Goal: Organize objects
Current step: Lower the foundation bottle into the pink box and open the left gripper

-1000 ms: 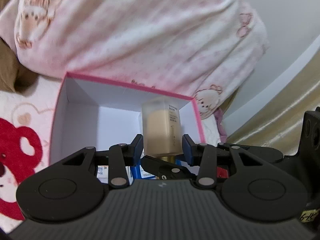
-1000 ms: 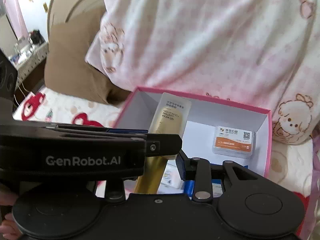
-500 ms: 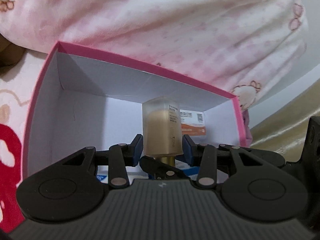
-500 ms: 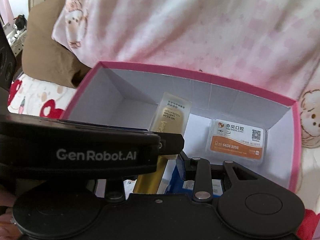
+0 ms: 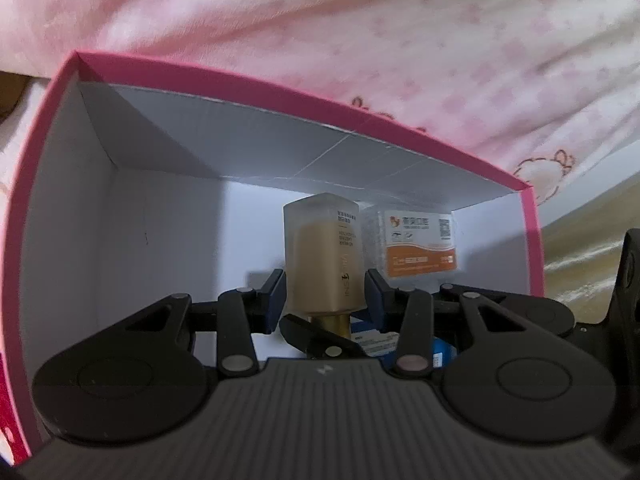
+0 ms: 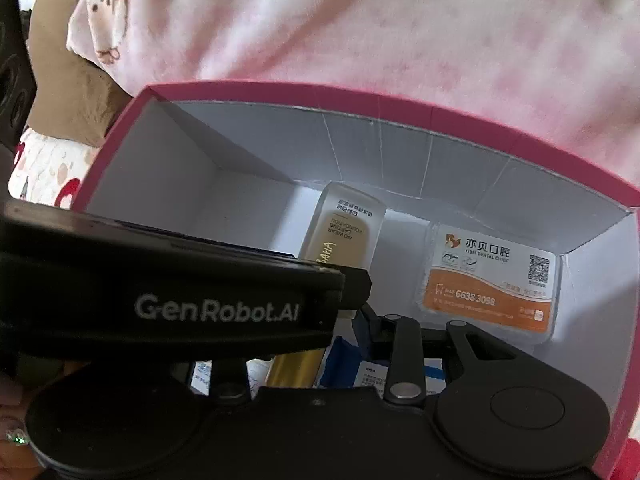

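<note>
A frosted foundation bottle with beige liquid and a gold cap hangs base-first inside the pink-rimmed white box. My left gripper is shut on its body, blue pads against both sides. In the right wrist view the bottle slants away over the box floor. My right gripper grips it near the cap end. Its left finger is hidden behind the left gripper's black body.
A clear card box with an orange and white label lies at the box's right wall. Blue and white packets lie under the fingers. A pink bear-print blanket rises behind the box, with a brown pillow at left.
Both grippers have sunk with the bottle from above the rim down into the box. The box walls now fill most of both views.
</note>
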Demonstrator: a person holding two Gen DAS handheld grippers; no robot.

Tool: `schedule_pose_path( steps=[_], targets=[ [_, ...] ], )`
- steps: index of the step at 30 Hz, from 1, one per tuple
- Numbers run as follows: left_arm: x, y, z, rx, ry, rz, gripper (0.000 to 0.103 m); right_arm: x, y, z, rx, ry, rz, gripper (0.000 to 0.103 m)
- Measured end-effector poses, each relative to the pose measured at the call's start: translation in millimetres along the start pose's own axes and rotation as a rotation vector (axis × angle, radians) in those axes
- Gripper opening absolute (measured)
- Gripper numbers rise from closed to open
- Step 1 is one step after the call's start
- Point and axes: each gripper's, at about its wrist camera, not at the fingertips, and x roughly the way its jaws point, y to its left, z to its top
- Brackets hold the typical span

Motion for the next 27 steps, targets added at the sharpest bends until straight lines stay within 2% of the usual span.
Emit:
schedule_pose_path(
  steps=[10, 13, 16, 17, 18, 19, 24, 27],
  targets=[
    [14.2, 0.9, 3.1, -0.008, 0.005, 0.015, 0.040, 14.6, 1.8, 2.5, -0.023, 0.051, -0.032, 0.044],
    [16.1, 0.6, 2.9, -0.001, 0.001, 0.020, 0.040, 9.5, 3.9, 0.7, -0.044, 0.054, -0.037, 0.049],
    [15.0, 0.0, 3.1, 0.020, -0.010, 0.030, 0.040, 0.3, 8.1, -6.7, -0.093, 0.047, -0.033, 0.050],
    [15.3, -0.4, 3.0, 0.025, -0.013, 0.034, 0.040, -1.2, 8.3, -9.9, -0.102, 0.049, -0.012, 0.048],
    [15.7, -1.4, 3.2, 0.032, -0.010, 0.040, 0.040, -1.7, 9.1, -13.0, -0.107, 0.047, 0.000, 0.038],
    [14.9, -2.4, 3.1, 0.042, -0.008, 0.046, 0.040, -1.4, 10.4, -15.6, -0.113, 0.045, 0.003, 0.035],
    [16.9, -1.5, 4.1, 0.014, 0.019, 0.039, 0.039, -5.5, 10.6, -22.4, -0.104, 0.026, -0.001, 0.032],
    [3.5, -12.3, -4.1, 0.106, -0.032, 0.091, 0.043, -21.0, 5.3, -29.7, -0.083, -0.025, 0.006, 0.033]
  ],
)
